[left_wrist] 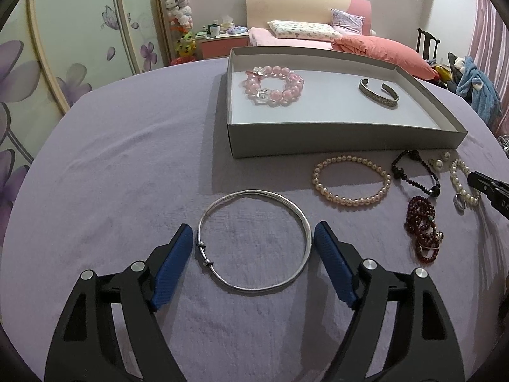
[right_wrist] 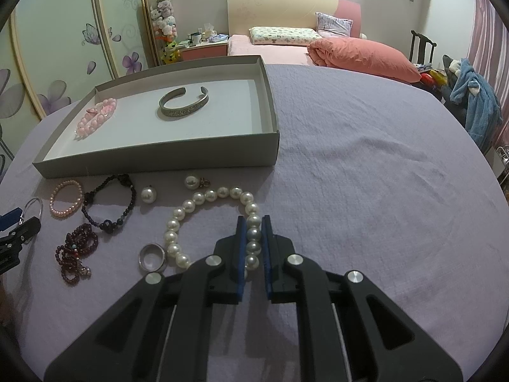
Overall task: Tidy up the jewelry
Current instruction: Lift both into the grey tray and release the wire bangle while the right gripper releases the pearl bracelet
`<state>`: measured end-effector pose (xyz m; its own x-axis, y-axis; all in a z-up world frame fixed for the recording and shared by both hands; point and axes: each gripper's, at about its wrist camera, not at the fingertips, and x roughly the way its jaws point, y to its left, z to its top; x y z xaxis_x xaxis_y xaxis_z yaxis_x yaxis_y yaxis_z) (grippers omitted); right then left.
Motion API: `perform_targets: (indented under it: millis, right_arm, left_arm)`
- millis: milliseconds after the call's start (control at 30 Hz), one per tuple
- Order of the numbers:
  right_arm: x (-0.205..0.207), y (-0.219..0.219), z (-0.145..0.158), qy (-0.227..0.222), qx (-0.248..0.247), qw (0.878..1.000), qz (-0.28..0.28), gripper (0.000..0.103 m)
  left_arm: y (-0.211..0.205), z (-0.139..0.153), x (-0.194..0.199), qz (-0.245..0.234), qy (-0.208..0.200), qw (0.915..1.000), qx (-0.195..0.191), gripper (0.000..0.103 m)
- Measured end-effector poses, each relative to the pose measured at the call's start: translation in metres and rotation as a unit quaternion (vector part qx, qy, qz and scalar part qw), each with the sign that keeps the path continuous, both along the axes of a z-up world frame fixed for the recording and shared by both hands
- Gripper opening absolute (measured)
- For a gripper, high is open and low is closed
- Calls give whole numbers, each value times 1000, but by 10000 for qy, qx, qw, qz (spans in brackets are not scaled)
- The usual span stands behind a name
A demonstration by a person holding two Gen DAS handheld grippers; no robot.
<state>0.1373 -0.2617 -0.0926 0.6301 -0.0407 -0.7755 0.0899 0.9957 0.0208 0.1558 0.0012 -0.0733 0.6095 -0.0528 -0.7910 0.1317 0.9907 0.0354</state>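
Note:
A thin silver bangle (left_wrist: 254, 242) lies flat on the purple cloth. My left gripper (left_wrist: 253, 238) stands open around it, one blue pad just outside each side of the ring, a sliver of cloth showing at each. My right gripper (right_wrist: 253, 222) is shut on the large white pearl bracelet (right_wrist: 187, 207), pinching a few beads on its right side while the rest lies on the cloth. The grey box (left_wrist: 318, 140) behind holds a pink bead bracelet (left_wrist: 273, 86) and a silver cuff (left_wrist: 378, 94).
Loose on the cloth in front of the box lie a small pale pearl bracelet (left_wrist: 351, 181), a black bead bracelet (left_wrist: 415, 172), a heap of dark red beads (left_wrist: 423, 232), a metal ring (right_wrist: 152, 257) and two pearl drops (right_wrist: 148, 194). A bed stands beyond.

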Motion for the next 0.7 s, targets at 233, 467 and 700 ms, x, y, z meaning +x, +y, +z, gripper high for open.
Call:
perform_targets:
  millis: [233,467,700]
  right_arm:
    - [-1,0,1,-22,52,10000,-22,10]
    - [-16,2,28,-585,419,9974,36,10]
    - [-31,18,58,-1130,621,9912,307,10]
  left_arm:
    - [0,0,-2,20,-30,10000,-11,73]
    - [9,5,-13,173,-201,9996,-52,73]
    - [9,18,-26,162,-663,9976,-123,73]
